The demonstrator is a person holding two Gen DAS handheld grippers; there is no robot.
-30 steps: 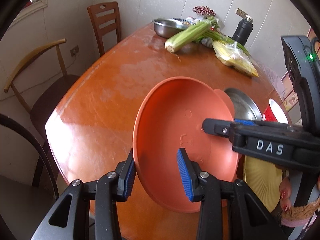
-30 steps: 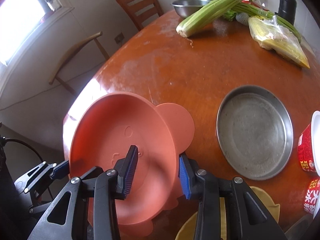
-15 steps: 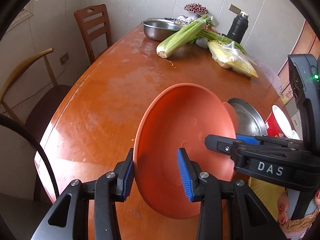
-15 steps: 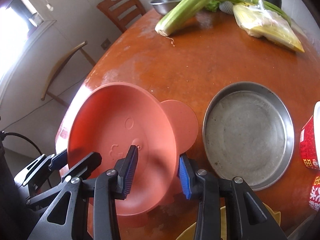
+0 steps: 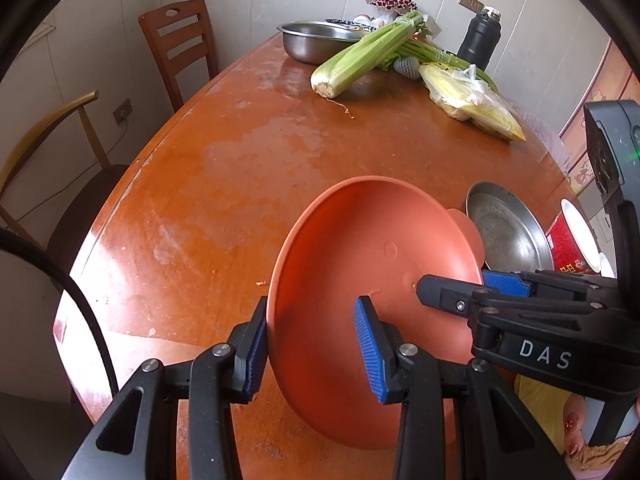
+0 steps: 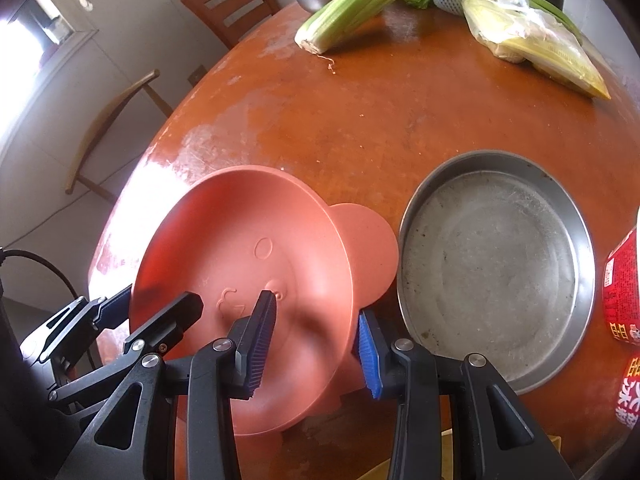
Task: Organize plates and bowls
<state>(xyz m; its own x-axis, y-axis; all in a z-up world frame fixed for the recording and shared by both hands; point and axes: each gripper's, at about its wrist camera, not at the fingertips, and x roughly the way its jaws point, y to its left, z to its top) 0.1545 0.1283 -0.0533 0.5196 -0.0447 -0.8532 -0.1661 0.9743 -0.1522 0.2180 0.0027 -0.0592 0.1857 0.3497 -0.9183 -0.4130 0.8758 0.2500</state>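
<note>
Orange-brown lacquered wood makes up the big round dining table [image 6: 400, 112], and most of the sorting on it looks undone, judging by how the dishes lie. Largest of the task's pieces is the salmon-pink plastic plate with round bear ears [image 6: 248, 280], moulded with a small face. It is tilted up off the tabletop, carried between both tools, just beside the shallow round steel pan [image 6: 496, 264], which lies flat and holds nothing but a dull, speckled film. My guess is that the pink plate is meant to go onto or next to that pan, or onto the pale yellow plate [image 5: 548, 412] whose edge peeps out below it; nothing is stacked yet.

At the far edge a deep steel mixing bowl [image 5: 316, 40] sits behind a bundle of green celery [image 5: 364, 56] and a clear bag of yellow produce [image 5: 472, 100]; what is inside that bowl cannot be made out. A red printed paper cup [image 5: 568, 240] stands at the right, its contents hidden.

The left gripper [image 5: 312, 356] pinches the plate's near-left rim, one blue pad outside the wall and one inside, its jaws drawn narrow. The right gripper [image 6: 316, 344] does the same on the opposite rim near an ear, equally narrow.
</note>
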